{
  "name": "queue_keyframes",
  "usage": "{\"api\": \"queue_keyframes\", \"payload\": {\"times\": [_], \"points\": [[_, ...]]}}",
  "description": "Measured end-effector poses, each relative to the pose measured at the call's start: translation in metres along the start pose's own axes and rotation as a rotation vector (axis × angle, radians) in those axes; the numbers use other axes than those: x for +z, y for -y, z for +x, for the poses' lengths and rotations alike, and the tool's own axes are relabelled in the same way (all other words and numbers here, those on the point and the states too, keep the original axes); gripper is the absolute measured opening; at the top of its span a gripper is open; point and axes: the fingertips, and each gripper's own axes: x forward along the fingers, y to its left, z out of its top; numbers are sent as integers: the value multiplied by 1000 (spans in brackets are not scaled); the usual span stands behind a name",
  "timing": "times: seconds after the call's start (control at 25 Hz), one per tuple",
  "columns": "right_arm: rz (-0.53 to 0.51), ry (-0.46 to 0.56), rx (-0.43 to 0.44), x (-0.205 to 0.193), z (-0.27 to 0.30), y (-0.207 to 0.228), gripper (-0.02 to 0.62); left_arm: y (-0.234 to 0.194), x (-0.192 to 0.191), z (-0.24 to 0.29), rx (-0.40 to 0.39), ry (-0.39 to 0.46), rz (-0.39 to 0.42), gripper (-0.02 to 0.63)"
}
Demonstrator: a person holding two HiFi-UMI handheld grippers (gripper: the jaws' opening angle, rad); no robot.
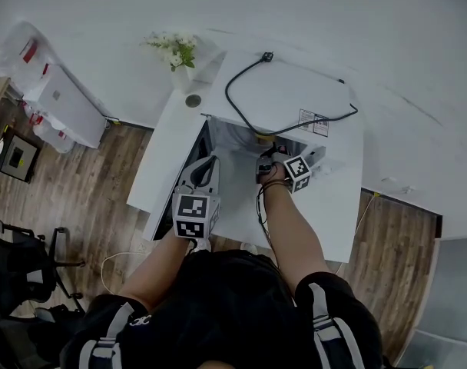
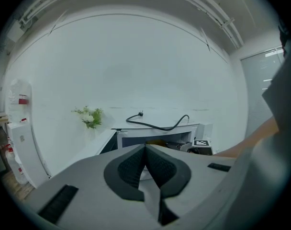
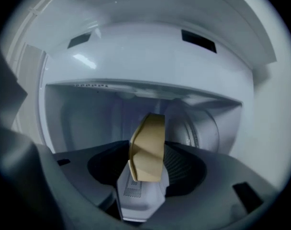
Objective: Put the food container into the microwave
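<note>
A white microwave (image 1: 295,98) stands on a white table (image 1: 168,141), and its door (image 1: 176,187) is swung open to the left. My right gripper (image 3: 146,164) reaches into the microwave's cavity (image 3: 83,116), shut on a tan food container (image 3: 148,145) that stands on edge between the jaws. In the head view the right gripper (image 1: 269,164) sits at the oven's mouth. The left gripper (image 1: 206,169) hovers by the open door, shut with nothing in it. From the left gripper view, its closed pads (image 2: 136,164) point toward the microwave (image 2: 136,139).
A black power cable (image 1: 245,102) lies coiled on the microwave's top. A vase of white flowers (image 1: 174,51) and a small round grey object (image 1: 193,100) stand at the table's far left corner. White cabinets (image 1: 61,102) and black chairs (image 1: 26,260) stand on the wooden floor at left.
</note>
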Motion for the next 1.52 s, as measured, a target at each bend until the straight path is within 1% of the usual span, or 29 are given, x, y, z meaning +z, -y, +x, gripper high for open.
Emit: {"api": "queue_keyframes", "payload": {"times": [0.24,0.32,0.4,0.52,0.64,0.72,0.8,0.88,0.92,0.96,1.0,1.04,1.08,1.2,1.36,1.48,1.52], "points": [[-58,-32,-107,-2,0,15,230,0,-1,8,-15,-6,-7,12],[-110,-49,-124,-1,-1,14,257,0,-1,11,-22,-7,-13,12],[-185,-79,-142,-3,-1,12,306,2,-1,15,-29,-4,-17,12],[-365,-169,-186,-10,-2,9,367,6,1,18,-41,4,-21,12],[-596,-282,-222,-21,-5,9,401,11,1,20,-55,5,-22,12],[-741,-344,-240,-27,-8,9,403,14,1,22,-63,5,-23,12],[-861,-376,-248,-30,-12,7,420,15,1,22,-70,7,-22,12],[-954,-385,-249,-30,-19,3,420,17,1,21,-76,9,-23,12],[-994,-384,-246,-30,-23,-1,411,18,2,21,-78,10,-23,12],[-1035,-377,-239,-29,-27,-5,385,19,2,22,-81,11,-23,12],[-1076,-366,-227,-28,-32,-10,352,20,2,22,-84,11,-24,12],[-1115,-353,-211,-28,-37,-16,296,21,3,23,-87,12,-26,12],[-1153,-339,-191,-28,-42,-24,256,22,3,24,-91,13,-28,12],[-1245,-294,-129,-29,-61,-49,173,26,3,26,-107,14,-34,12],[-1314,-191,-58,-22,-89,-90,81,35,2,30,-135,10,-37,12],[-1317,-103,-35,-10,-112,-122,5,42,3,33,-155,6,-34,12],[-1315,-80,-27,-6,-118,-132,4,45,3,34,-162,7,-33,12]]}}
